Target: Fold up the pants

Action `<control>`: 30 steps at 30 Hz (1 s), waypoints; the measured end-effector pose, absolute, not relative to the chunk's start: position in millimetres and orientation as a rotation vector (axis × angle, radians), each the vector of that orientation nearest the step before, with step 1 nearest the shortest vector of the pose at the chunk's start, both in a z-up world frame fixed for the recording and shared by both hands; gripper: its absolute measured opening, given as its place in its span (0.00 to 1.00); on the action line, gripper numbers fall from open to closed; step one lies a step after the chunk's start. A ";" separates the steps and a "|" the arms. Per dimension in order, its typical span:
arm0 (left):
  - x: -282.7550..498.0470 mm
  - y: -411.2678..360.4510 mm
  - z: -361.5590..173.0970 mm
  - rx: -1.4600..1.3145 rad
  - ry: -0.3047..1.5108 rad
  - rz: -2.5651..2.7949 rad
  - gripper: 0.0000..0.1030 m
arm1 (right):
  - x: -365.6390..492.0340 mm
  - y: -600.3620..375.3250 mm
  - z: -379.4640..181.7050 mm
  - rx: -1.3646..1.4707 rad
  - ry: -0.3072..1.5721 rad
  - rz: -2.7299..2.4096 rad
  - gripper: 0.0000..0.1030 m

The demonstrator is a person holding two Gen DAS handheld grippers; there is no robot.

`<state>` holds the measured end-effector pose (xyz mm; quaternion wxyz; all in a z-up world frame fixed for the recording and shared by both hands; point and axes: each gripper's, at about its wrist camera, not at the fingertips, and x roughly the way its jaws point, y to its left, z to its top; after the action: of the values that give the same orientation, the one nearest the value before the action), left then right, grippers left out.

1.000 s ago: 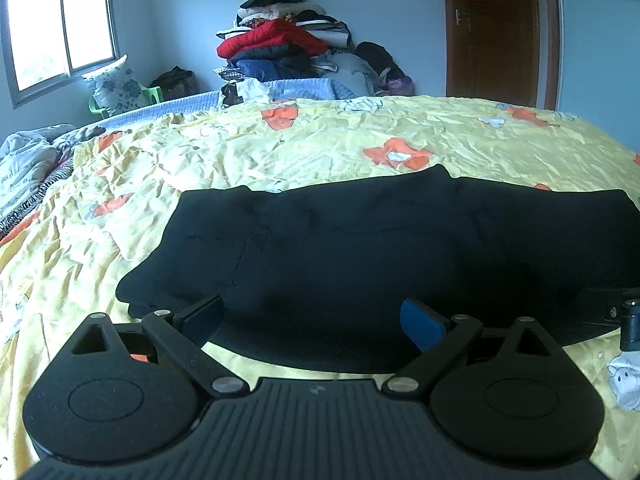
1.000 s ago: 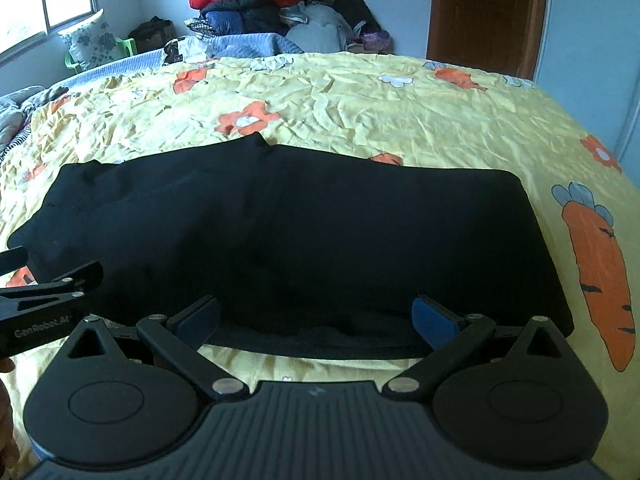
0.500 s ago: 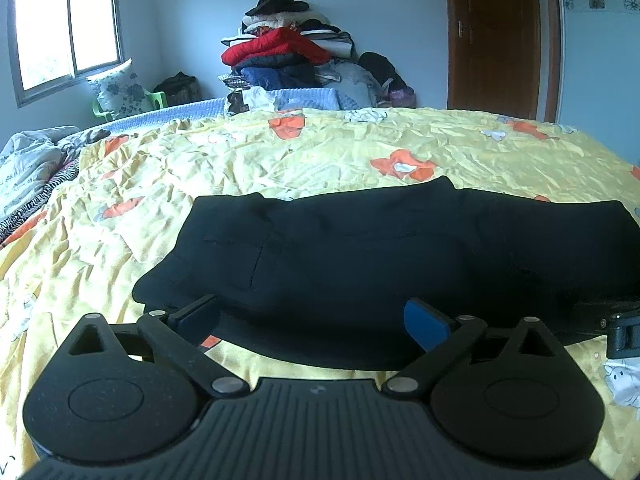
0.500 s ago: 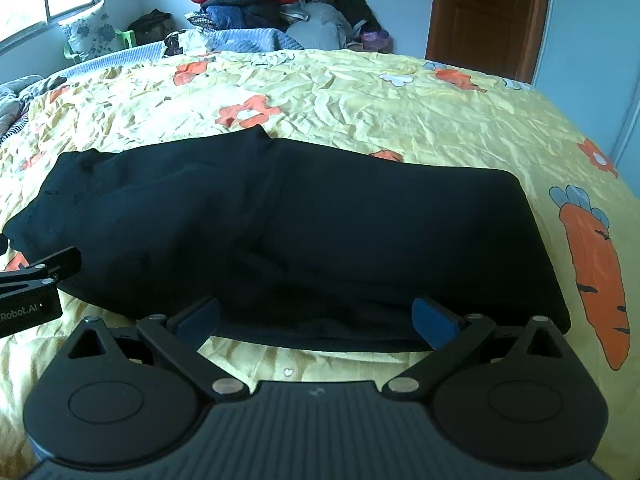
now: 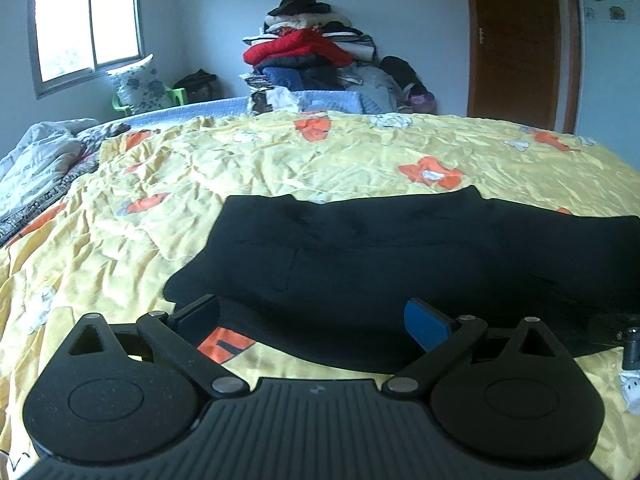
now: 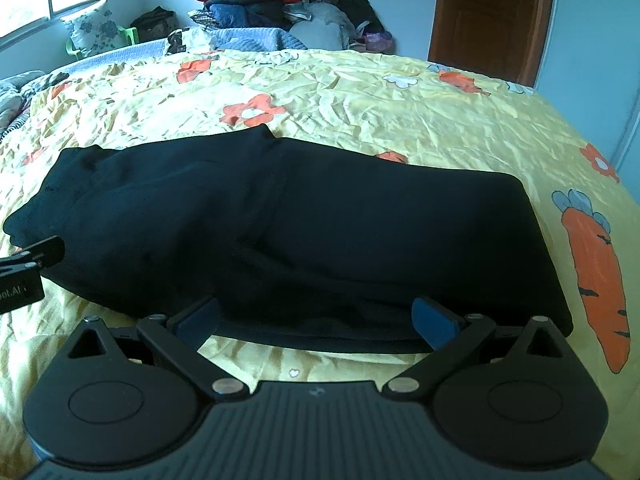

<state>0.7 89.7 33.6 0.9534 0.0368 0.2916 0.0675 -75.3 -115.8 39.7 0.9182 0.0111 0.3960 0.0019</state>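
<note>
Left gripper [image 5: 312, 320] and right gripper [image 6: 316, 316]: two units, each with fingers spread wide, nothing between them. One pair of black pants [image 6: 288, 224] lies folded lengthwise on the yellow floral bedspread [image 6: 360, 100], just past both grippers' tips. Seams hard to read in the dark fabric. Beyond: one clothes pile [image 5: 308, 56], one wooden door [image 5: 516, 40], partly cropped.

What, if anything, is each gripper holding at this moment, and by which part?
Nothing is held. The left gripper and the right gripper are both open, at the near edge of the black pants, which lie on the yellow bedspread.
</note>
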 end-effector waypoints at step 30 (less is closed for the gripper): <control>18.4 273.5 36.4 -0.533 0.751 0.242 0.95 | -73.5 124.5 3.7 -0.989 0.296 0.592 0.67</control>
<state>18.4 273.5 36.4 0.8887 -0.2567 0.3615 0.1167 -73.5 124.5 3.7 0.8282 -0.4657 0.1394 0.2787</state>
